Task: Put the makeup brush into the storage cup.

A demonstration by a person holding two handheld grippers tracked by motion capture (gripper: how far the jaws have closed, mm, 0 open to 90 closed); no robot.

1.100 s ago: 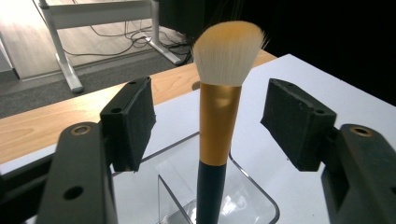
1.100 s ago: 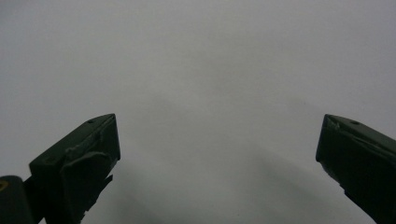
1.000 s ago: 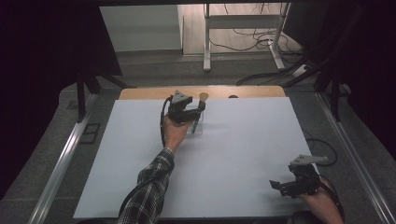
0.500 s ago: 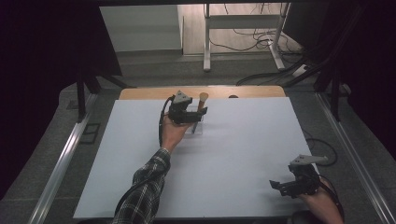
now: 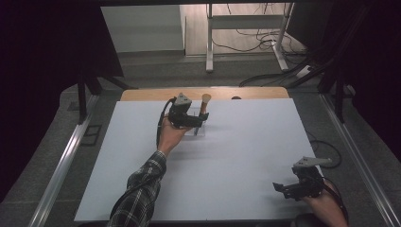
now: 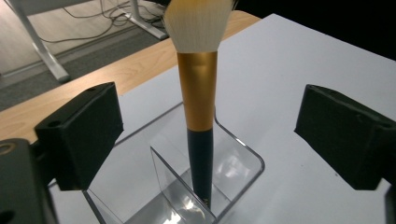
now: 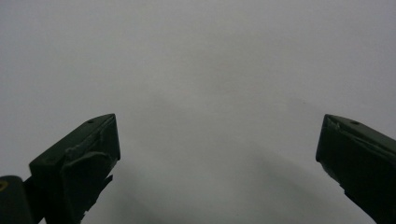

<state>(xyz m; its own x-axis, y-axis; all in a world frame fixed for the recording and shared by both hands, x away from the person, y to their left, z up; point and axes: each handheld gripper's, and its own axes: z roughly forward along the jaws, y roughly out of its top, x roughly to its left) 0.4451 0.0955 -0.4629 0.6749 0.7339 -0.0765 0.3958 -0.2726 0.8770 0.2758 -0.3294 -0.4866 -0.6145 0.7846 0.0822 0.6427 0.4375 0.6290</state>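
left tool [image 6: 205,140] jaws just opened, apart w/ upright brush [image 6: 198,93] centred btwn them in clear holder [image 6: 233,158]; pads not touching.

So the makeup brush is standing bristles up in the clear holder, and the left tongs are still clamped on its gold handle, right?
Not quite. The left tongs are open, their jaws having just been opening, and both stand clear of the makeup brush, as the left gripper view shows. The rest holds: the brush stands bristles up in the clear holder.
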